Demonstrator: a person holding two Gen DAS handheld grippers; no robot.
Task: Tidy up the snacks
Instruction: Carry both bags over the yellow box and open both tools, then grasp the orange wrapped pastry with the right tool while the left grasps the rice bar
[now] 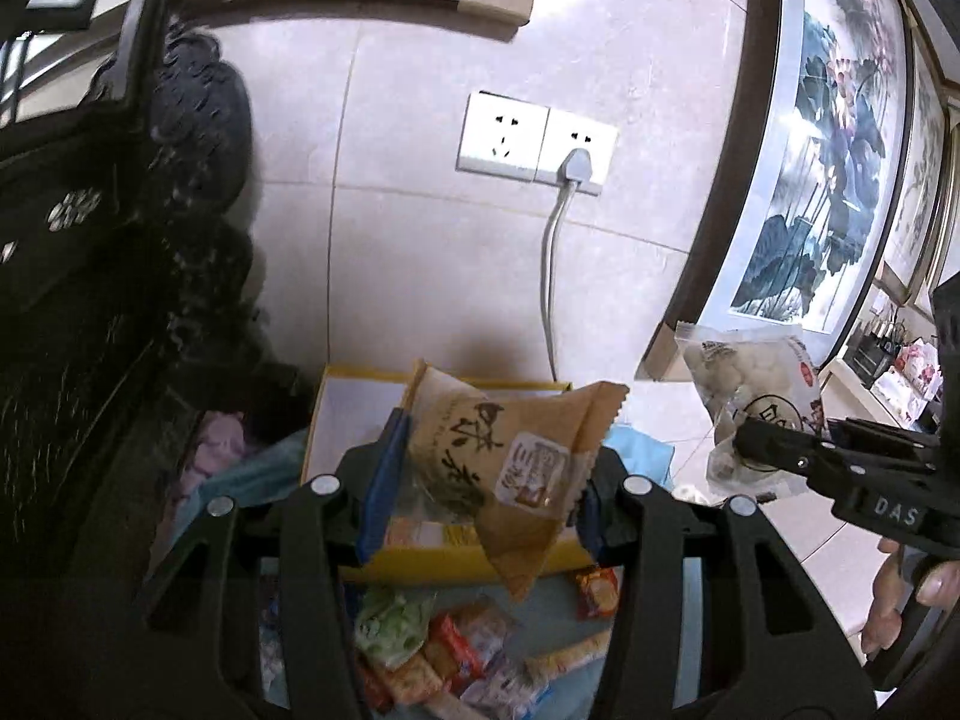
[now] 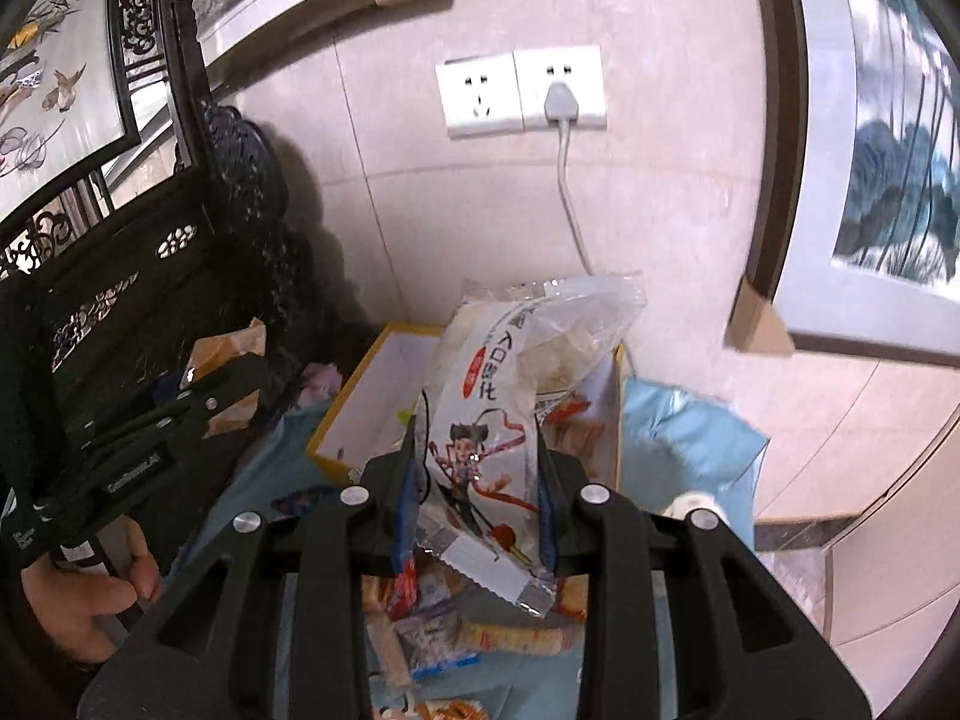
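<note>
Slippage is being risked — a brown packet (image 1: 510, 456) is being pinched by the left gripper (image 1: 480, 474) and a white bag (image 2: 480, 420) by the right gripper (image 2: 474, 480) above the yellow box (image 1: 336, 408), each being held only at one end.

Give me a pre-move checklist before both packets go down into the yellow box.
1. Left gripper clamped on the brown packet: ok.
2. Right gripper clamped on the clear white packet: ok.
3. Yellow box open at the top, white inner wall showing: ok.
4. Free room in the box: cannot tell, the held packets hide much of it; some snacks already lie inside.
5. Both packets hang clear of the loose snacks on the blue cloth: ok.
6. White cable runs down the wall behind the box, apart from both grippers: ok.
</note>
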